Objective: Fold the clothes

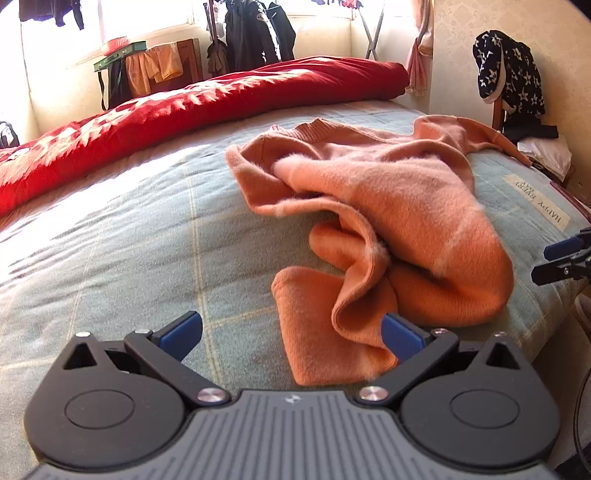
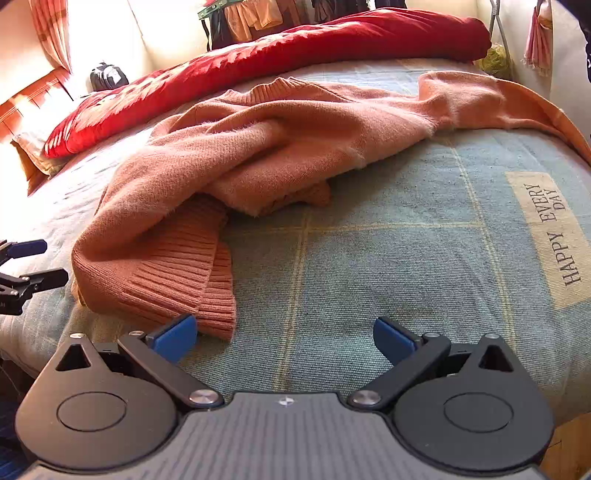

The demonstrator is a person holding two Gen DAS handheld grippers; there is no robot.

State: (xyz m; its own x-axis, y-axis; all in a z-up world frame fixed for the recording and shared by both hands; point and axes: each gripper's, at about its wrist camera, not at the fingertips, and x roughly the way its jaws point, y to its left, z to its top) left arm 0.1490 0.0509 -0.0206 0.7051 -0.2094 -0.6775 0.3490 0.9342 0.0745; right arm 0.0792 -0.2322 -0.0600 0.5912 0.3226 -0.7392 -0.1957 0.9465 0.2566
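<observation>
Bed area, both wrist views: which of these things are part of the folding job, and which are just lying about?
Part of the job:
- orange sweater, crumpled on the bedspread
- left gripper, open
- right gripper, open

Just lying about:
- red quilt
- star-patterned garment on a chair
- dark jackets hanging by the window
- orange clothes on a rack

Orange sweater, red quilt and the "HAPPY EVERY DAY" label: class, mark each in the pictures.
orange sweater (image 2: 258,147), right wrist view, on its crumpled body.
red quilt (image 1: 207,99), left wrist view, on its upper surface.
"HAPPY EVERY DAY" label (image 2: 554,236), right wrist view, on the lettering.
</observation>
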